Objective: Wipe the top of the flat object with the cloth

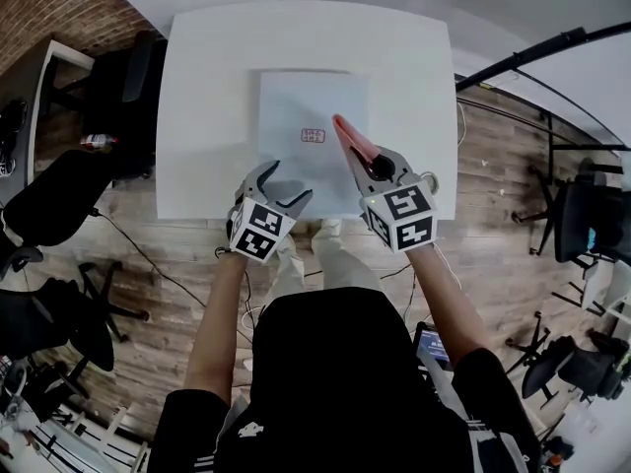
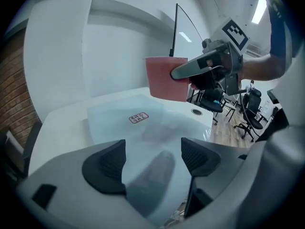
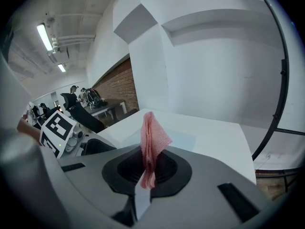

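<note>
Fingers of the left gripper [image 1: 287,183] stand spread and empty at the near edge of the flat pane [image 1: 306,106] on the desk [image 1: 207,87] in the head view, while the right gripper [image 1: 373,162] holds the pink cloth [image 1: 351,136] over the pane's right edge. In the left gripper view the dark pads [image 2: 105,168] are apart, with the pane seen between them. In the right gripper view the fingers pinch the upright cloth.

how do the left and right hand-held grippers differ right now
The left hand-held gripper has its jaws wide apart with nothing between them; the right hand-held gripper is shut on a pink cloth. The left one is over the flat pane's near left part; the right one holds the cloth over its right side. Both point down toward the white table.
</note>
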A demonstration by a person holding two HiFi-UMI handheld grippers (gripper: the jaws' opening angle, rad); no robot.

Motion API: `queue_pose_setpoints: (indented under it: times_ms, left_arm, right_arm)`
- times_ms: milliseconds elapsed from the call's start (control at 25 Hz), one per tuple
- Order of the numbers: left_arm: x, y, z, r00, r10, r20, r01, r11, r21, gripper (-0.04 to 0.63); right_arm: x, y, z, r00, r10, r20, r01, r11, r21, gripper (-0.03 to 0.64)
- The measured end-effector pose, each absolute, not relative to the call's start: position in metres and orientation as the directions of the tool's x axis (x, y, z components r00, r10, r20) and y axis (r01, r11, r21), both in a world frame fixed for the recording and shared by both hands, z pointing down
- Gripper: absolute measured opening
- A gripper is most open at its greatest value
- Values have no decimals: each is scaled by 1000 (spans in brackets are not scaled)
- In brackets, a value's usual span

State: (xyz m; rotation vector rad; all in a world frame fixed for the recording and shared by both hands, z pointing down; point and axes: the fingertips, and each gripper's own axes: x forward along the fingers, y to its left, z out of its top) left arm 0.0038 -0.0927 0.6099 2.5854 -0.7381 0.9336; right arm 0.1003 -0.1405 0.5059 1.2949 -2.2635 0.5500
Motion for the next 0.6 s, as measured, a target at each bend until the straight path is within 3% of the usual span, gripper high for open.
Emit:
queue_pose_setpoints:
  times_ms: [600]
  left_arm:
    - [0,-86,627,655,-388,649,-536,-843,38,357]
  right_arm:
    - [98,-149,523,-448,-654,609,-865,490,-111,44]
